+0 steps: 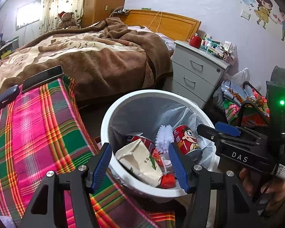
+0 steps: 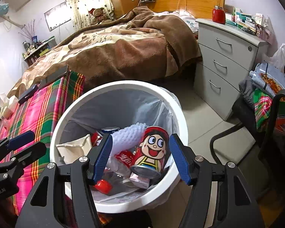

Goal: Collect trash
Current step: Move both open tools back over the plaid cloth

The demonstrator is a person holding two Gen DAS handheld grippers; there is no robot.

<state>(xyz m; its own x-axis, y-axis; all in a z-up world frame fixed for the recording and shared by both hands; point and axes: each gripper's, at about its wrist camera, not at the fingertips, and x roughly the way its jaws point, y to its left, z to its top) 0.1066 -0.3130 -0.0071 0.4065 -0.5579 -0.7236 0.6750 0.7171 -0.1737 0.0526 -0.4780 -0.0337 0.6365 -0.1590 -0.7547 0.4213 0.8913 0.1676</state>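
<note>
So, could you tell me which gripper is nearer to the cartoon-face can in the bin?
Right. The right gripper hovers open directly over the cartoon-face can; the left gripper hovers open over the paper bag, with the can off to its right.

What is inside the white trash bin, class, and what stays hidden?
Inside the white trash bin: a clear liner, cartoon can, white foam netting, paper bag, red bottle cap and cola label. Anything beneath this pile is covered.

White bin (image 2: 180, 121), red cartoon-face can (image 2: 152, 150), pink-green plaid cloth (image 1: 38, 125), brown blanket (image 1: 104, 57)
</note>
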